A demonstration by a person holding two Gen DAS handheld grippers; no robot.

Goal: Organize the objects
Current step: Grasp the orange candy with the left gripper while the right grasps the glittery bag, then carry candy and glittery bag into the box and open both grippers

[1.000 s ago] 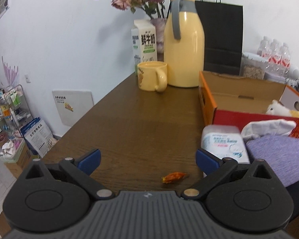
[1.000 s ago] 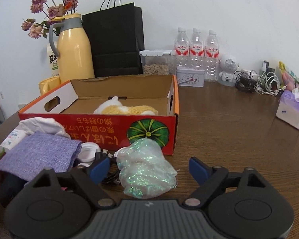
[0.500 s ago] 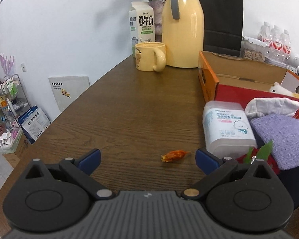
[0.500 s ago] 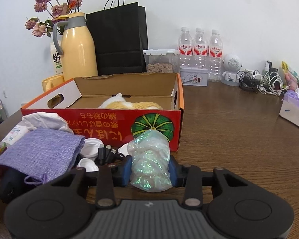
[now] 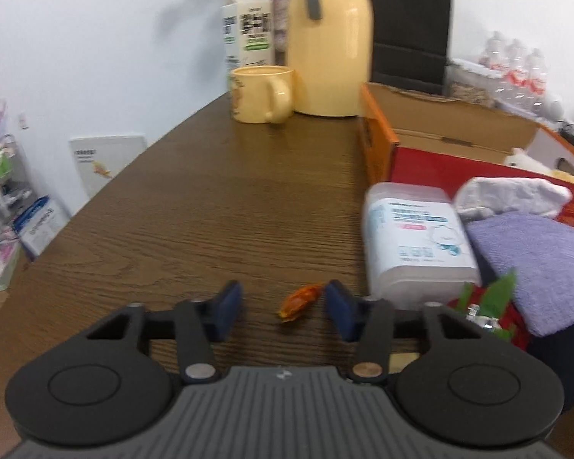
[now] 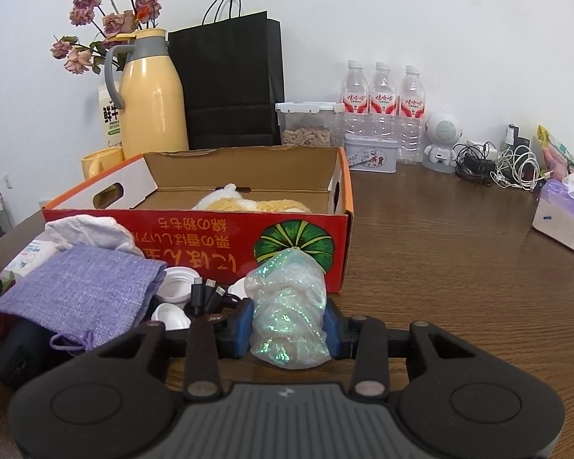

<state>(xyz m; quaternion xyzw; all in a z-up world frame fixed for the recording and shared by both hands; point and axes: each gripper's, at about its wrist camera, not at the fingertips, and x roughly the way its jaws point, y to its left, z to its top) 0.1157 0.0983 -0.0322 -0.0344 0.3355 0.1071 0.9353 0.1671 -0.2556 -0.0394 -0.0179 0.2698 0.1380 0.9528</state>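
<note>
In the right wrist view my right gripper is shut on a shiny iridescent plastic bag, held just in front of the red cardboard box. A plush toy lies inside the box. In the left wrist view my left gripper is partly closed around a small orange wrapped candy on the wooden table; the right finger is near the candy, the left one stands apart. A white wipes pack, purple cloth pouch and white cloth lie to its right.
A yellow thermos, yellow mug, milk carton and black paper bag stand at the back. Water bottles, a tin, cables and a tissue pack sit at the right. White lids and USB plugs lie beside the pouch.
My left gripper has moved forward and narrowed its jaws around the orange candy. My right gripper closed on the shiny bag and has lifted it slightly.
</note>
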